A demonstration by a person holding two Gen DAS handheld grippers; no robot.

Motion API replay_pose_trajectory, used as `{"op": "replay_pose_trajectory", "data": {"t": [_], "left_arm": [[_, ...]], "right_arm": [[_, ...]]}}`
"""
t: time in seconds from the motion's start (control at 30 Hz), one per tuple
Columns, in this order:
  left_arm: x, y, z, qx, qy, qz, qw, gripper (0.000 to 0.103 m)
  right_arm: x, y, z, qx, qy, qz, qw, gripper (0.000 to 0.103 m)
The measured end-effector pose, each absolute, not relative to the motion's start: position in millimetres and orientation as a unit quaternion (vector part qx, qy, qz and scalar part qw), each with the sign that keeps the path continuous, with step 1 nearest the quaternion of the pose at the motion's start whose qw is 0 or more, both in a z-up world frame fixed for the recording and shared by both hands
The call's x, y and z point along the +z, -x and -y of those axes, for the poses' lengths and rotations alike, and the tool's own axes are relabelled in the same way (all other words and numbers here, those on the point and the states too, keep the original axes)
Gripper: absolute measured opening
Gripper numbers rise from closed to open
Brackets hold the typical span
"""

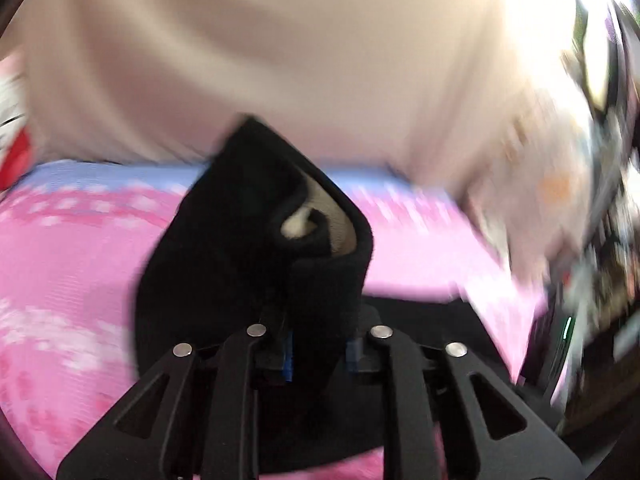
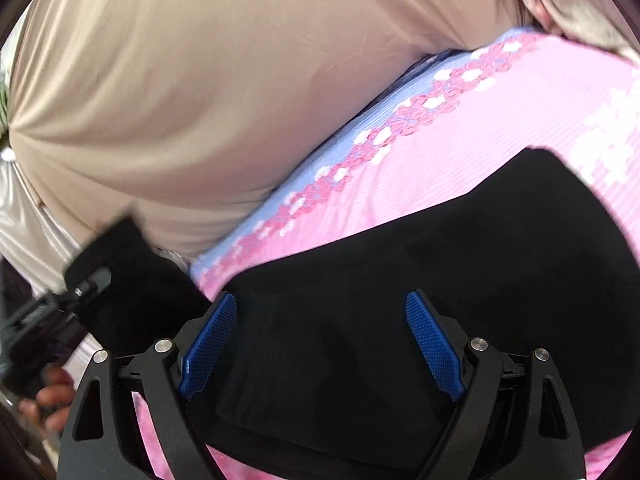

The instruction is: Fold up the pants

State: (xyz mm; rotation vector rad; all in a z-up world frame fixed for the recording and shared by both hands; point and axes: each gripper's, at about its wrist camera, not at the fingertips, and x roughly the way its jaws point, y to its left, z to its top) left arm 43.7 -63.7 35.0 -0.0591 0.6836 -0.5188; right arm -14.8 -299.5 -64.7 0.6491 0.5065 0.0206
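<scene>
The black soft-fabric pants (image 2: 400,280) lie on a pink woven spread with white flower patterns and a blue border (image 2: 500,112). The left gripper (image 1: 318,354) is clamped on a raised fold of the pants, which stands up from its fingertips. The right gripper (image 2: 320,344) hangs low over the flat pants, blue ribbed pads (image 2: 208,344) spread wide, holding nothing. Behind the spread is tan smooth cloth (image 2: 200,80).
</scene>
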Motion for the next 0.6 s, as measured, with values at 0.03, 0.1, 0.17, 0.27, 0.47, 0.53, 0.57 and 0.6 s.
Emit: {"op": "replay_pose_trajectory", "data": {"t": [0.03,0.1,0.17,0.27,0.47,0.53,0.57,0.6], "left_arm": [[13.5,-42.9,86.3,-0.257,-0.002,-0.363,0.896,0.021],[-16.3,-41.6,103.4,-0.251,-0.031,-0.41,0.877,0.029],[-26.8,-28.2,94.5,-0.287,-0.005,-0.422,0.86,0.038],[-7.5,-5.7,63.7,-0.3,-0.005,-0.376,0.877,0.092],[25.0,12.8,0.9,-0.204,-0.017,-0.297,0.933,0.098],[20.4,5.4,-19.4,-0.165,-0.008,-0.311,0.936,0.098],[15.4,-3.9,-30.1,-0.147,0.0,-0.321,0.936,0.098],[11.8,-10.2,-41.2,-0.128,0.011,-0.331,0.935,0.098]], "right_arm": [[-62.6,16.7,300.4,0.006,-0.308,-0.25,0.918,0.085],[-58.9,24.5,305.9,0.003,-0.296,-0.257,0.92,0.085],[-56.3,35.7,315.1,-0.008,-0.287,-0.262,0.921,0.085],[-53.2,43.0,321.2,-0.017,-0.27,-0.279,0.922,0.085],[-54.9,9.6,304.6,0.086,-0.306,-0.335,0.887,0.086],[-65.7,-8.4,296.8,0.141,-0.355,-0.356,0.853,0.086],[-72.9,-19.0,290.3,0.158,-0.368,-0.37,0.838,0.086],[-77.7,-27.9,282.4,0.158,-0.362,-0.387,0.833,0.086]]}}
